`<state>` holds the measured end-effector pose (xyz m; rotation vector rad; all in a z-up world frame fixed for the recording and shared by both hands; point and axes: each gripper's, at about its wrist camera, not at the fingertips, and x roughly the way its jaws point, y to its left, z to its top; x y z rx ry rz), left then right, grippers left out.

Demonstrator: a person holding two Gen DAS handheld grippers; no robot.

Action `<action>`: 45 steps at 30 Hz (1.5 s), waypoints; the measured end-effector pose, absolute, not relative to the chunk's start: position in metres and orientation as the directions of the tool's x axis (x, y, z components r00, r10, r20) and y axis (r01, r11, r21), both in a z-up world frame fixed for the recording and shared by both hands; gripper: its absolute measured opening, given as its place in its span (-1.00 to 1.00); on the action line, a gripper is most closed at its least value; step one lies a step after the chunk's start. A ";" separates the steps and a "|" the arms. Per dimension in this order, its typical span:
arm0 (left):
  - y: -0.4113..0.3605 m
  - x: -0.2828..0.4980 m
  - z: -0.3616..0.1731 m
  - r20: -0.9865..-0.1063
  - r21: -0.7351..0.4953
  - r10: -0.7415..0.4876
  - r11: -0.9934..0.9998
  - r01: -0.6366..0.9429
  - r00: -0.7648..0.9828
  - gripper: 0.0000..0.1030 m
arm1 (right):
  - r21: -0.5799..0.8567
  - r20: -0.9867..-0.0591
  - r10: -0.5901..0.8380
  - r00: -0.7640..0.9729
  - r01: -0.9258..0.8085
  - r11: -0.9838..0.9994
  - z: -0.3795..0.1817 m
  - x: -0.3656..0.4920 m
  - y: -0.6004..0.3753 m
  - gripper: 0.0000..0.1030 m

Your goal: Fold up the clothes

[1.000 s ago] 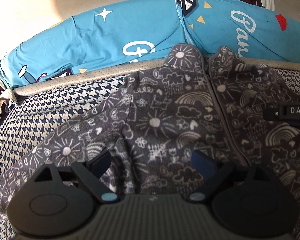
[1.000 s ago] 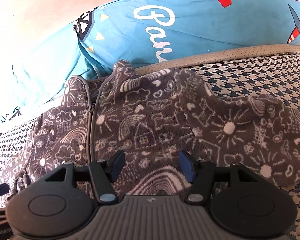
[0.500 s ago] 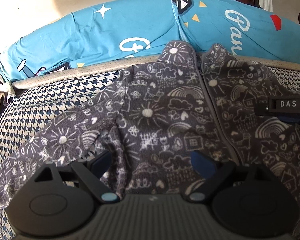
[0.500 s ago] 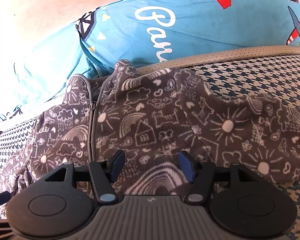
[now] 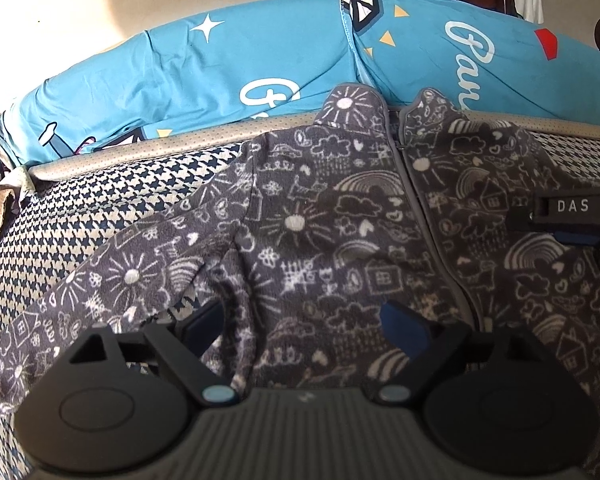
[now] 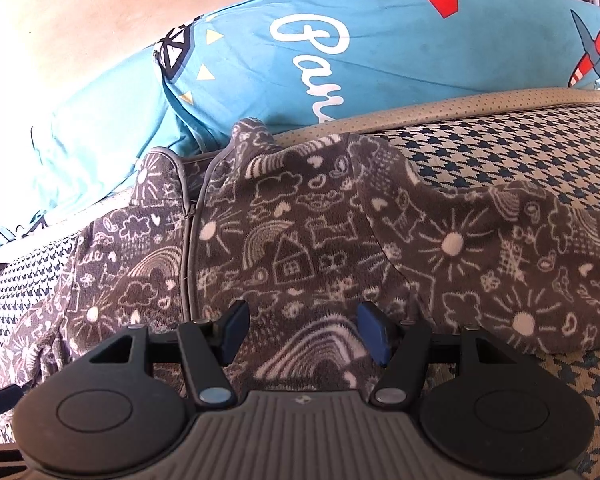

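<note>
Colours I'm seeing through both wrist cameras

I'm looking at a dark grey fleece jacket point(image 5: 320, 240) showing white doodles, lying on a navy-and-cream houndstooth cover point(image 5: 100, 208); turquoise pillows point(image 6: 380, 52) are showing white lettering.

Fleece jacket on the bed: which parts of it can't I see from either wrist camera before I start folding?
- Bottom hem of the fleece jacket: hidden in both wrist views behind the left gripper and the right gripper.
- Right sleeve end: cut off by the right edge of the right wrist view.
- Left sleeve cuff: runs off the lower left edge of the left wrist view.
- Fabric under the blue pads: too close to tell contact.
</note>
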<state>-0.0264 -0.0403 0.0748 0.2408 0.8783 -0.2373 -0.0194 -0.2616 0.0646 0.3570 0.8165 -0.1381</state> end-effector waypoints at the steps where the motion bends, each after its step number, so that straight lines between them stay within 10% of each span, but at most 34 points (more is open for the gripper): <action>1: -0.040 -0.028 0.075 -0.781 0.113 -0.103 0.947 0.300 0.617 0.82 | 0.261 -0.733 0.017 0.680 0.258 0.930 0.066 -0.022 -0.262 0.18; 26: -0.060 -0.077 0.059 -0.760 0.258 -0.013 0.911 0.321 0.650 1.00 | 0.310 -0.780 0.030 0.625 0.344 0.886 0.065 -0.089 -0.254 0.30; 45: -0.062 -0.070 0.039 -0.810 0.268 0.027 0.905 0.329 0.586 1.00 | 0.211 -0.794 -0.020 0.607 0.307 0.928 0.055 -0.075 -0.234 0.76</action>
